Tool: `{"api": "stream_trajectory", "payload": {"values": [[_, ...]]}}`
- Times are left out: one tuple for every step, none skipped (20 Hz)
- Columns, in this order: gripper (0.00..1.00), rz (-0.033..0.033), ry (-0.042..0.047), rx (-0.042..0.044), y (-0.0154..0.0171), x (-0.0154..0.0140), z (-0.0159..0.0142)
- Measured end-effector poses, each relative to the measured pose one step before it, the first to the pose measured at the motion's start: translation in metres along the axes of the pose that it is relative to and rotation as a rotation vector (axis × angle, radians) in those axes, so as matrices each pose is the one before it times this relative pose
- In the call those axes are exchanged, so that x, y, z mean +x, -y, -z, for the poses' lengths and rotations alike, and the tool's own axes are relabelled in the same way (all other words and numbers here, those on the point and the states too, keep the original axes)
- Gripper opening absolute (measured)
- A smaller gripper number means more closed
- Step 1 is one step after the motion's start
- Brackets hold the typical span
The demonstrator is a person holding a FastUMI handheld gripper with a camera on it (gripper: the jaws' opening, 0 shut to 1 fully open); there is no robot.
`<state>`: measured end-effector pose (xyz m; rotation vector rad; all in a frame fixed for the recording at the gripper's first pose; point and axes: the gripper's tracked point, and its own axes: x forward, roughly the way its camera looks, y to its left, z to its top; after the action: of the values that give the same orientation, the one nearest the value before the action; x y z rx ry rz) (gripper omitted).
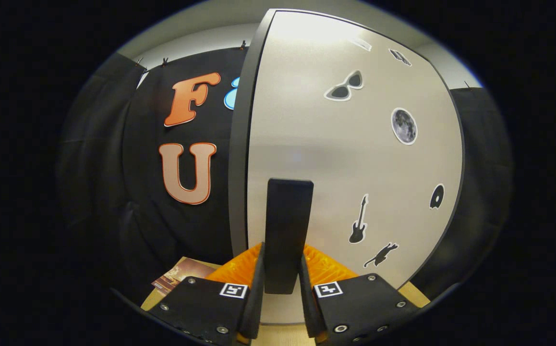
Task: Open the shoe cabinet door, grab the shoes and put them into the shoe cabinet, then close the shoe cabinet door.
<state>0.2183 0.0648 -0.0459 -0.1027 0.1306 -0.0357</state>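
Off to the left there's the booth's black cloth wall [114, 192], and down low just left of the fingers a brown booklet [177, 276] lies on the tan table [415, 293].

Then comes the cabinet door [335, 158], pale grey with a dark edge running up its left side. A black upright handle [287, 230] sticks out of the door, and the gripper [282, 274] has it right between its fingers, which are closed in on it, one pressing each side.

Further right the door is covered in stickers: sunglasses [345, 87] up high, a moon [404, 126] right of that, a guitar [358, 221] lower down, a cat [381, 254] under it, plus a small round black sticker [436, 197] near the door's right edge.
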Motion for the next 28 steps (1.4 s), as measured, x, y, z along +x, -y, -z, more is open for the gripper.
{"api": "stream_trajectory", "payload": {"values": [[0.35, -0.00925, 0.00515, 0.00153, -0.00062, -0.00166, 0.00022], [0.31, -0.00386, 0.00696, -0.01305, 0.00017, -0.00225, 0.00043], [0.3, -0.00148, 0.00421, -0.01736, -0.0003, -0.00398, 0.0004], [0.29, -0.00539, 0.00275, -0.00918, 0.00016, -0.00691, 0.00039], [0.29, -0.01, -0.00237, 0.0064, 0.00047, -0.00734, -0.00023], [0.28, -0.01269, -0.00517, 0.00831, -0.00012, -0.00783, 0.00166], [0.28, -0.01167, -0.00046, 0.00209, 0.00075, -0.00528, -0.00006], [0.27, -0.00783, -0.002, -0.00486, 0.00127, -0.00777, 0.00013], [0.28, -0.00549, -0.00131, -0.00699, 0.00285, -0.00654, 0.00157], [0.27, -0.0044, -0.00035, -0.00495, 0.00238, -0.0081, 0.00068], [0.27, -0.00534, -0.00051, -0.0013, 0.00343, -0.00963, 0.00181], [0.28, -0.00367, -0.00125, 0.00027, 0.00334, -0.0115, 0.00188], [0.28, -0.00274, -0.00029, -0.00287, 0.00569, -0.01279, 0.00252], [0.27, -0.00435, 0.00064, -0.00477, 0.00519, -0.01246, 0.00255], [0.28, -0.00484, -0.00196, -0.00034, 0.00434, -0.00971, 0.00229], [0.28, -0.00559, -0.00128, 0.00271, 0.00445, -0.00942, 0.00161], [0.28, -0.00443, -0.00019, 0.00277, 0.00454, -0.0084, 0.00106], [0.28, -0.00356, -0.00085, 0.00122, 0.00427, -0.00716, 0.00194], [0.27, -0.00297, 0.00051, -0.00043, 0.0031, -0.00687, 0.00194], [0.28, -0.00242, -0.00006, -0.00232, 0.00321, -0.00571, 0.0018], [0.28, -0.00248, -0.00181, -0.00355, 0.00339, -0.00577, 0.00098], [0.27, -0.002, -0.00202, -0.00415, 0.0029, -0.00497, 0.00155], [0.27, -0.00174, -0.00125, -0.00497, 0.00349, -0.00608, 0.0014], [0.28, -0.00172, 0.00003, -0.00052, 0.00447, -0.00561, 0.00071], [0.27, -0.00357, -0.00079, 0.0051, 0.00431, -0.00692, 0.00108], [0.28, -0.0045, 0.00051, 0.00701, 0.00522, -0.00545, 0.00172], [0.27, -0.00347, 0.00156, 0.00495, 0.00557, -0.00748, 0.00218], [0.27, -0.00071, 0.00197, 0.00302, 0.00644, -0.00667, 0.00165]]}}
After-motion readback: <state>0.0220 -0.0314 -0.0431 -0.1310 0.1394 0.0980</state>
